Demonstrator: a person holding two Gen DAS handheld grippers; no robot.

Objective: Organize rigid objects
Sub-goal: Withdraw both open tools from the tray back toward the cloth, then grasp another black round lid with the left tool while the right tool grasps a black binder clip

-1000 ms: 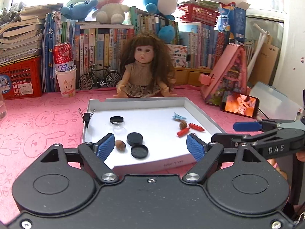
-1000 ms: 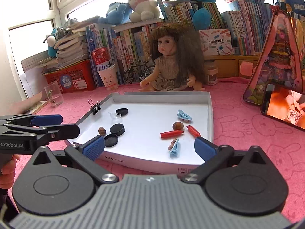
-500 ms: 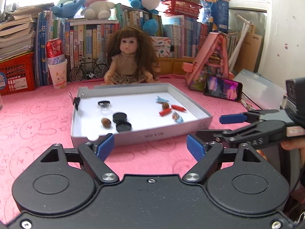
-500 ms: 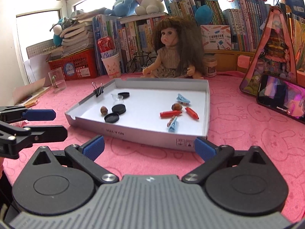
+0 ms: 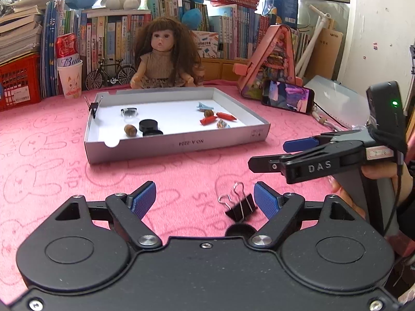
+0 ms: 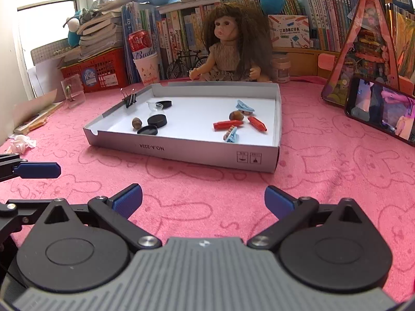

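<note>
Binder clip [image 5: 240,203] between open left tool [image 5: 205,198] pads, unseen from right view, right tool [image 6: 203,199] open, empty.

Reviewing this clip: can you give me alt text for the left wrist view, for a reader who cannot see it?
The open left gripper hovers low over a pink tablecloth, with a black binder clip lying on the cloth just inside its right-hand pad. Beyond sits a shallow white tray holding small items; the right gripper reaches in from the right.

Dark round object [image 5: 240,230] mostly hidden behind the left hand-held gripper [image 5: 205,200], identity unclear.
</note>
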